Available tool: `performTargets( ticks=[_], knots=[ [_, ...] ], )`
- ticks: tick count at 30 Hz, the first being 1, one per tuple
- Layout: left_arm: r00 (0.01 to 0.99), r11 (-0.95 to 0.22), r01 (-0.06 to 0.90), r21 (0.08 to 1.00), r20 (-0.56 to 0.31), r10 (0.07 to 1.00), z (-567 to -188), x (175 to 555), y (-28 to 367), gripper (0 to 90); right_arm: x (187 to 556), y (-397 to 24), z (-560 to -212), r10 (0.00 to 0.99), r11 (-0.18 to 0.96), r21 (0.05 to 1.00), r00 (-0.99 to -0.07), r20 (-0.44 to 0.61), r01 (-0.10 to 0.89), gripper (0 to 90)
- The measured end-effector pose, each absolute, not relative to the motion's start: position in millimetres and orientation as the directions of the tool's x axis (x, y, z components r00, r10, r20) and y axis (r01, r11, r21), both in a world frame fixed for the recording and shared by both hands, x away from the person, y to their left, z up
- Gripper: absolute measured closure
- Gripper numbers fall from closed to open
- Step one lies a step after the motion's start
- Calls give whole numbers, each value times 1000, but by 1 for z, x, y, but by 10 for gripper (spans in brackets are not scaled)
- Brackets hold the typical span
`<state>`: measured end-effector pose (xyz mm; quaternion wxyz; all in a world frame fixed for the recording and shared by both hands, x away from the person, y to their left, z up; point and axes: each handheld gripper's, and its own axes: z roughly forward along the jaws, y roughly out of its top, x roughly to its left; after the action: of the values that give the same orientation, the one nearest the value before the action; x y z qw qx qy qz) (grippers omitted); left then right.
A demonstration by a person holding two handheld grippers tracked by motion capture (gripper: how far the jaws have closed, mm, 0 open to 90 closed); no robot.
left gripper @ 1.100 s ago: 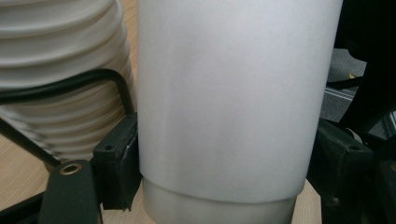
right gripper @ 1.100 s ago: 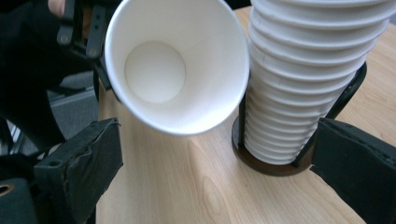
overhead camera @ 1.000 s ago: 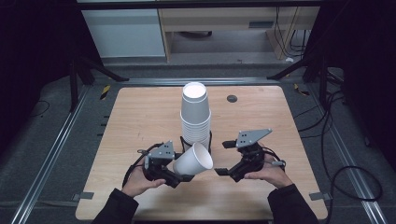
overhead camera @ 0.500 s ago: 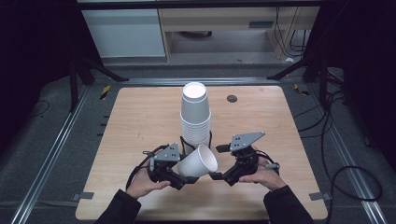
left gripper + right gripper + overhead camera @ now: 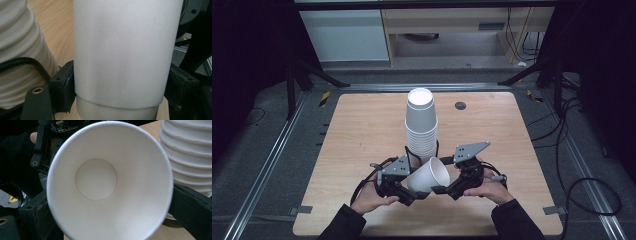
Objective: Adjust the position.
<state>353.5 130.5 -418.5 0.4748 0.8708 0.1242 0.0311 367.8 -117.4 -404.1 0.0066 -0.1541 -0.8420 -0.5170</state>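
1. Counting one loose paper cup [image 5: 428, 176], one tall stack of cups [image 5: 421, 125], and two grippers on the table [image 5: 362, 130].
2. Left gripper [image 5: 408, 192] is clamping the loose cup's body, tilted, above the near edge; both pads are pressing its wall in the left gripper view [image 5: 125, 52].
3. Right gripper [image 5: 447, 189] is sitting at the cup's open rim [image 5: 110, 180], jaws flanking it; whether they are gripping, I cannot tell.
4. Comparing with a second ago: the cup and both grippers are sitting closer together, shifted slightly toward the table's right edge; the stack is unchanged.
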Motion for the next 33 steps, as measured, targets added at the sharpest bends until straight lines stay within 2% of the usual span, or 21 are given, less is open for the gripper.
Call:
performTargets(
  ticks=[33],
  knots=[
    [971,-526,173,832,-55,232,-419,353,126,215,370,-110,-410,223,405,871,-954,200,278,80]
  ],
)
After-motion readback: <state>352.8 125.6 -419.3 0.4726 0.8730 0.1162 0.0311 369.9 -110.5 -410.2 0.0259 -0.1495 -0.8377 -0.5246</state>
